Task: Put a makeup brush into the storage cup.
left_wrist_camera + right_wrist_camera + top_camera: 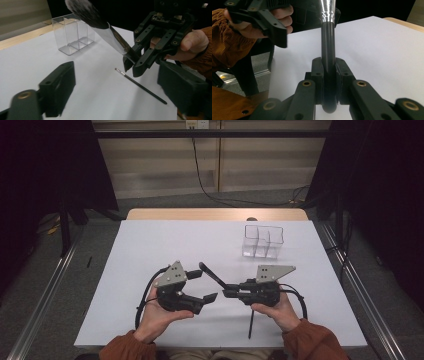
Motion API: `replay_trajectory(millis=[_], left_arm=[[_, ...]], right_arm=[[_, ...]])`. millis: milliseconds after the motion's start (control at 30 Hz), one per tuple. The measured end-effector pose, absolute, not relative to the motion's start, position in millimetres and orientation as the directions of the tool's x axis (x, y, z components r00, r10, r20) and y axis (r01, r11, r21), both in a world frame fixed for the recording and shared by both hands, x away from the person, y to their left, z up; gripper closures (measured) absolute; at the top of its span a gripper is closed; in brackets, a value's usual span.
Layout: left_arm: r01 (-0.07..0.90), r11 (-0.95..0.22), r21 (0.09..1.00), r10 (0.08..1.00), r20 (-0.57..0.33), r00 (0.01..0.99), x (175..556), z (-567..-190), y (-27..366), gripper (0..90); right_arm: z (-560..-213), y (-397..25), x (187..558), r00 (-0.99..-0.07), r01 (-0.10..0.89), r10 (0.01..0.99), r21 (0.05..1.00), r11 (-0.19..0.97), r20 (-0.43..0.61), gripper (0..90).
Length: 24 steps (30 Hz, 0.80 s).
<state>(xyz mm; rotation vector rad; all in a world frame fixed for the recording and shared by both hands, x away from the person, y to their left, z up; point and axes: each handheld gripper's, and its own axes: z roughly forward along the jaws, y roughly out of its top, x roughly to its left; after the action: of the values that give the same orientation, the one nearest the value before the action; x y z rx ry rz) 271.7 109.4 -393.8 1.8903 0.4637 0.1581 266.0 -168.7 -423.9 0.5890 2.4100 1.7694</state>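
My right gripper (pixel 227 292) (pixel 329 75) is shut on the black handle of a large makeup brush (pixel 212 275) (pixel 328 50). The brush rises up and to the left, with a silver ferrule and a dark fluffy head (pixel 83 11). My left gripper (pixel 207 285) (pixel 118 75) stands open just left of the brush, nothing between its fingers. In the left gripper view the right gripper (pixel 132 67) faces it, close by. A thin black brush (pixel 250 322) (pixel 140 85) lies on the white table below the right hand. A clear organizer (pixel 263 241) (pixel 73 35) with several compartments stands at the back right.
The white table top (pixel 165 250) has a wooden strip along its far edge (pixel 215 214). Metal rails run along the floor on both sides. In the right gripper view the left gripper (pixel 274 27) and its hand hang at the upper left.
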Motion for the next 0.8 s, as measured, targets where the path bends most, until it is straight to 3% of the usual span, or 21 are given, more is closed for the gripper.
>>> replay_trajectory(millis=[133, 500, 800], left_arm=[[0.236, -0.302, 0.924, 0.405, -0.100, 0.909, 273.7, -392.6, 107.9, 30.2], [0.251, -0.244, 0.937, 0.405, -0.137, 0.904, 277.1, -388.8, 105.4, 38.7], [0.257, -0.203, 0.945, 0.388, -0.163, 0.907, 277.5, -387.0, 103.5, 52.2]], right_arm=[[-424.2, -168.3, 265.8, -0.923, 0.249, 0.355, 0.935, 0.252, 0.150, 79.1], [-425.0, -167.6, 265.4, -0.924, 0.249, 0.352, 0.935, 0.251, 0.151, 79.1], [-425.0, -167.2, 265.2, -0.926, 0.246, 0.347, 0.937, 0.247, 0.152, 79.1]])
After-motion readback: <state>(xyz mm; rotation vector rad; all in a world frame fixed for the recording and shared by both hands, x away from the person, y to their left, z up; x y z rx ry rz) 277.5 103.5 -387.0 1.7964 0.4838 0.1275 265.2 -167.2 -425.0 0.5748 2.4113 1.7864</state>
